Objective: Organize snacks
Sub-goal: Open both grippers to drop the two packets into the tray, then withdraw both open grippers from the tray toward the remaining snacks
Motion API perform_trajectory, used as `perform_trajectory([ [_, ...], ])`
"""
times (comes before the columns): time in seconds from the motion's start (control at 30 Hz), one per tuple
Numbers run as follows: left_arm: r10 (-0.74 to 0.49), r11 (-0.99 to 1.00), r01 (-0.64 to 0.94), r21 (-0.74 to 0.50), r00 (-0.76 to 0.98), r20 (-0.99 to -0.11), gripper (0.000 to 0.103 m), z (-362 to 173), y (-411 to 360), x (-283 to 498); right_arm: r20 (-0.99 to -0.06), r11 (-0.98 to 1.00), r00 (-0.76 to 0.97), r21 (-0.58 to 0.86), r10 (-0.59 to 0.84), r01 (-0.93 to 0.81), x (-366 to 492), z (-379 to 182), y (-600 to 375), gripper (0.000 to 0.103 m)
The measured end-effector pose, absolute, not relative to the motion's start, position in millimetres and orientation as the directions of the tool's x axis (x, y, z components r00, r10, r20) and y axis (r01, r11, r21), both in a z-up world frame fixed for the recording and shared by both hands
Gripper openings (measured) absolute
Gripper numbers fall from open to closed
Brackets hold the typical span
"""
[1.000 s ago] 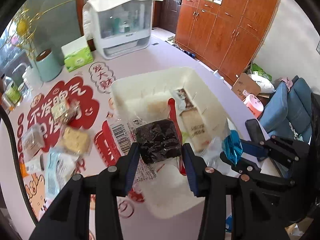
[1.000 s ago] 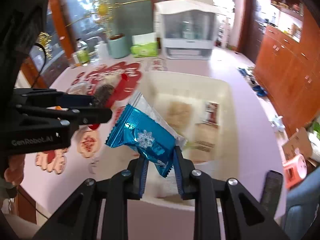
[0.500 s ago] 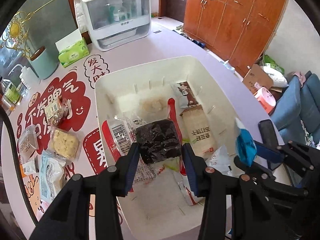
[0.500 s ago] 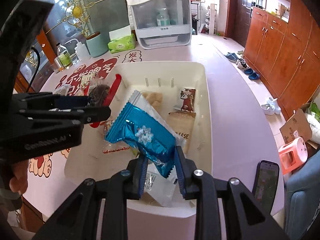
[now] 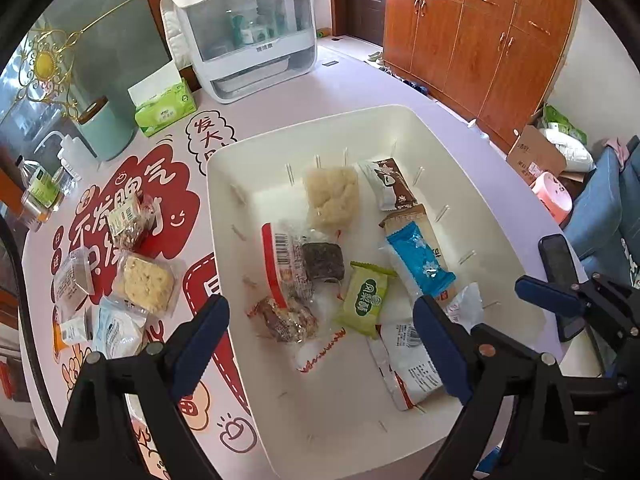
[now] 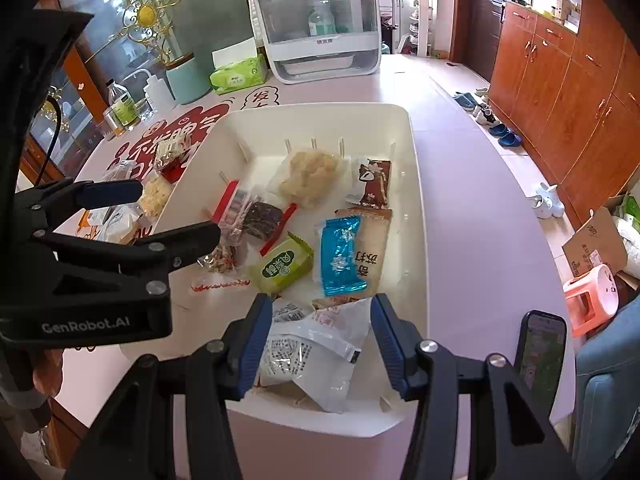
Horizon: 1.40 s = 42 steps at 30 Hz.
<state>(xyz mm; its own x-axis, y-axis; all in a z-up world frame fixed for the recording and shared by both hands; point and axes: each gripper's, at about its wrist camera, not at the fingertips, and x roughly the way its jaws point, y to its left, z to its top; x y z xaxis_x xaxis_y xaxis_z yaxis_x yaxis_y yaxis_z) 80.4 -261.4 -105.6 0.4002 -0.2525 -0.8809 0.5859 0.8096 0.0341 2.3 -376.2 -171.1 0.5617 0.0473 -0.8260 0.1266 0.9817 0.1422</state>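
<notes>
A white bin (image 5: 472,184) (image 6: 416,184) holds several snacks. The dark brownie pack (image 5: 322,261) (image 6: 262,219) lies in it beside a red-edged wrapper. The blue packet (image 5: 420,261) (image 6: 342,254) lies on a beige cracker pack. A green packet (image 5: 364,298) (image 6: 282,266) lies between them. My left gripper (image 5: 320,344) is open and empty above the bin's near left side; it also shows in the right wrist view (image 6: 176,210). My right gripper (image 6: 320,344) is open and empty over the bin's near end.
Several loose snacks (image 5: 148,280) lie on the red-printed table left of the bin. A white cabinet (image 5: 244,32), green tissue pack (image 5: 164,108), teal canister (image 5: 106,132) and bottles stand at the back. A phone (image 6: 540,344) lies right of the bin.
Both grippers have opened. The brownie pack dropped from the left gripper into the bin and the blue packet dropped from the right gripper onto the cracker pack.
</notes>
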Motion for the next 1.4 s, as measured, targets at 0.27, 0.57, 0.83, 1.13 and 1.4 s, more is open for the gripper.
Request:
perform_trajectory([
  [0.27,-0.237,0.805,0.589,0.068,0.425,-0.873,0.093,-100.5,-253.0,65.8,-0.824,0.979,0.562,0.164,0.067,0.124,-2.3,-170.8,-369.1,0.052],
  [0.57,-0.238,0.81,0.582,0.068,0.433,-0.869,0.093,-90.7,-233.3,50.5,-0.823,0.975,0.562,0.18,0.078,0.128,-7.5,-168.6,-358.1,0.052],
  [0.83,-0.213,0.832,0.548,0.092,0.467,-0.858,0.093,-77.6,-193.7,39.0,-0.821,0.983,0.563,0.17,0.1,0.073,-9.7,-161.5,-328.5,0.052],
  [1.13,-0.114,0.883,0.439,0.164,0.541,-0.833,0.093,-52.8,-98.8,46.0,-0.795,0.985,0.588,0.172,0.15,-0.018,-1.3,-140.8,-277.6,0.052],
  [1.4,-0.032,0.883,0.384,0.268,0.62,-0.784,0.093,-18.4,10.7,76.2,-0.78,0.983,0.6,0.176,0.174,-0.057,24.2,-117.6,-212.0,0.052],
])
